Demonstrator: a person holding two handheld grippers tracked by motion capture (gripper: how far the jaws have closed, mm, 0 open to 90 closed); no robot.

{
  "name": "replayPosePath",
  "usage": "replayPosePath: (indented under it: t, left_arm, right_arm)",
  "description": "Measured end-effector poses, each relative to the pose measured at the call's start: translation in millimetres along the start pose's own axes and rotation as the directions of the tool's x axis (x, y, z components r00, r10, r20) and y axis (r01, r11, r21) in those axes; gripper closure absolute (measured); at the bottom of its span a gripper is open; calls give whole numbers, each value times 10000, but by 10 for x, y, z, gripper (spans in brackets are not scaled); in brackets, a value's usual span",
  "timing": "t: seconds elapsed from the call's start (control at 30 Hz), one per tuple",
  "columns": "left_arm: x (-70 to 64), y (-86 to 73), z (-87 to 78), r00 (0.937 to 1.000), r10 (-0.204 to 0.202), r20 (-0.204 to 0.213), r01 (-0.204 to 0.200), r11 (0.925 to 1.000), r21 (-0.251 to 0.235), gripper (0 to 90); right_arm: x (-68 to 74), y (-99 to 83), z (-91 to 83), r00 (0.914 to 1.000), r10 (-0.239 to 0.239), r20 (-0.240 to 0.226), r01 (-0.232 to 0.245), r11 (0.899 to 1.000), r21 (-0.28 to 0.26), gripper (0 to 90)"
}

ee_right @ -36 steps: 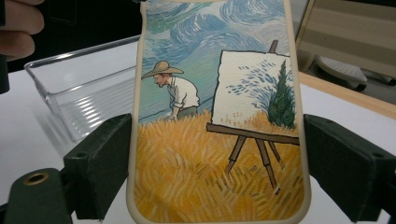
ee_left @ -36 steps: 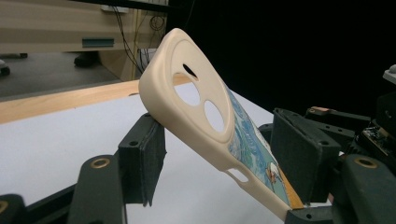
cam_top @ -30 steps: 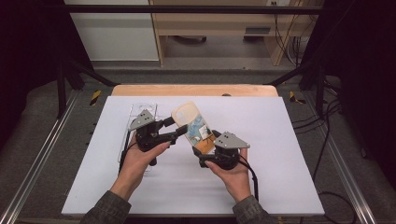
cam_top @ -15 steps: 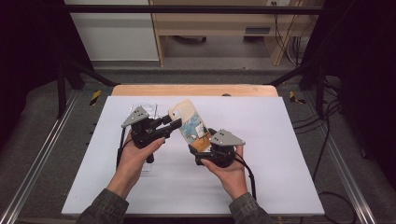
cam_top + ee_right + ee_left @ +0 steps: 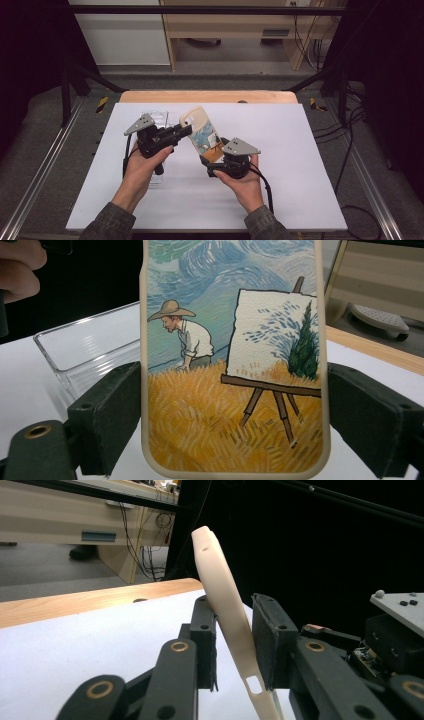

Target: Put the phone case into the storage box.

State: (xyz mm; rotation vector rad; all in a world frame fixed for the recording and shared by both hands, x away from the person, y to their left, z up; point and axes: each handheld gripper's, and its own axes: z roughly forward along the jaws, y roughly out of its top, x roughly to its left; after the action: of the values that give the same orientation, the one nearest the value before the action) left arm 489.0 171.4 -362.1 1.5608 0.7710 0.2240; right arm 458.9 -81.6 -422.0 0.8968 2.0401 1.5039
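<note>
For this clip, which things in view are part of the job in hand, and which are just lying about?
In the job:
phone case, painted picture on its back
left hand-held gripper, jaws around the case's upper part
right hand-held gripper, shut on its lower end

Lying about:
clear plastic tray on the table
white mat

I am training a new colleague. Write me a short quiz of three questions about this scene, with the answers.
1. True or false: the phone case lies flat on the table.
2. Which one clamps the case across its two long sides, the left hand-held gripper or the right hand-held gripper?
3. What stands on the table near the left hand-held gripper? A. clear tray B. mug C. book

Key: 1 false; 2 right; 3 A.
</note>
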Motion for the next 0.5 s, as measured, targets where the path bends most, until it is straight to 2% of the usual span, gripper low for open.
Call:
replayPosePath:
  t: [0.23,0.5]
  left_arm:
    - [-59,9,-2,9988,-191,461,201,9996,-204,789]
    - [-75,13,1,9969,-236,756,263,9990,-351,798]
  right_arm:
    - [5,-14,27,9999,48,-93,-47,10000,76,121]
    - [-9,-10,29,9996,123,-245,-123,9999,24,119]
